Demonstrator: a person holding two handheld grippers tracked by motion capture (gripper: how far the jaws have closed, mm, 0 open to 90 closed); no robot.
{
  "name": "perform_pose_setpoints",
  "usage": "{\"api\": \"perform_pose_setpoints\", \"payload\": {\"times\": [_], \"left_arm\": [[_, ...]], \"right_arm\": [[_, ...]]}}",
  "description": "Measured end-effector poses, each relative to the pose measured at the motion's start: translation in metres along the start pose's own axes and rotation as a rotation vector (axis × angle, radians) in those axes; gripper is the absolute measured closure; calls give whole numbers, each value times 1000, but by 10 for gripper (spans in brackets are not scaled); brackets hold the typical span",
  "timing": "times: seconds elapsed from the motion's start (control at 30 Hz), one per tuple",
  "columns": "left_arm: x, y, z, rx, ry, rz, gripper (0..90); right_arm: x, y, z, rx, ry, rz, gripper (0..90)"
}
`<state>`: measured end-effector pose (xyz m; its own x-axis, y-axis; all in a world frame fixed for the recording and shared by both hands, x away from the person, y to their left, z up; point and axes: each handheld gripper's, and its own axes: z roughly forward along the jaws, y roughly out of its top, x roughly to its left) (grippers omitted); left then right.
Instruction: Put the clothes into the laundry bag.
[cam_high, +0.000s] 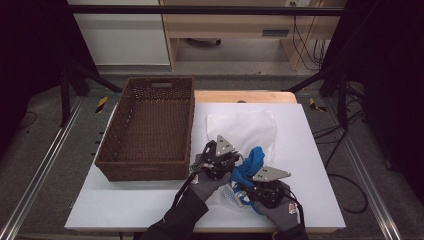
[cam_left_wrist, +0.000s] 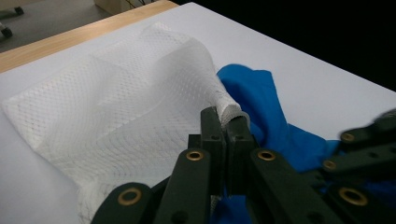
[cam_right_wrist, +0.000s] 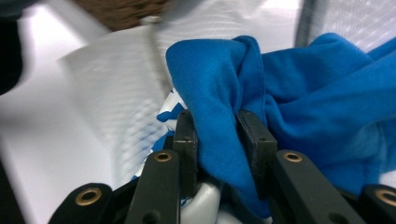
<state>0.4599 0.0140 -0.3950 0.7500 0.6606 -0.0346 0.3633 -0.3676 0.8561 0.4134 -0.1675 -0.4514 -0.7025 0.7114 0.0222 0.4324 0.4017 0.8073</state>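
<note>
Nearest the person, the right tongs (cam_high: 255, 187) are clamped on a bunched fold of blue cloth (cam_high: 248, 162); in the right gripper view the cloth (cam_right_wrist: 280, 88) fills the gap between the two black jaws and spills to the right. Just beyond and to the left, the left tongs (cam_high: 220, 162) are closed on a rolled edge of the white mesh bag (cam_high: 245, 127), and the left gripper view shows that edge (cam_left_wrist: 231, 112) pinched at the jaw tips, the mesh lifted into a ridge with the blue cloth (cam_left_wrist: 261, 102) pressed against it. The rest of the bag lies flat on the white worktop (cam_high: 310, 165), stretching away from the hands. Whether any of the cloth sits inside the bag cannot be told, since the tongs and hands cover its mouth. Farther left stands a brown wicker basket (cam_high: 185, 125) with nothing in it. The right gripper view is blurred along its left side.
</note>
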Motion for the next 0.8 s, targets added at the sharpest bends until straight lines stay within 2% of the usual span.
{"api": "perform_pose_setpoints", "payload": {"times": [0.07,0.13,0.23,0.3,0.33,0.43,0.5,0.6,0.67,0.7,0.8], "left_arm": [[-1,-2,-1,2,-5,-1,887],[-1,-5,0,6,-8,3,886],[-1,-11,2,13,-11,1,886],[2,-15,3,15,-11,-10,885],[3,-16,4,15,-8,-10,886],[7,-19,3,14,-5,-19,886],[8,-20,2,12,-4,-22,886],[9,-21,2,13,-2,-18,885],[9,-21,2,12,0,-18,885],[10,-21,2,12,0,-17,885],[9,-21,0,11,0,-13,885]], "right_arm": [[-1,1,7,11,-40,20,704],[-1,1,14,31,-63,11,684],[-2,-1,24,52,-63,20,645],[-4,-2,24,37,-45,25,608],[-4,-2,22,31,-30,44,576],[-5,-1,10,-17,7,58,488],[-7,0,-4,-77,21,72,460],[-11,3,-21,-136,17,74,414],[-15,5,-31,-173,-22,71,393],[-20,5,-34,-187,-57,81,380],[-34,4,-30,-181,-124,117,341]]}}
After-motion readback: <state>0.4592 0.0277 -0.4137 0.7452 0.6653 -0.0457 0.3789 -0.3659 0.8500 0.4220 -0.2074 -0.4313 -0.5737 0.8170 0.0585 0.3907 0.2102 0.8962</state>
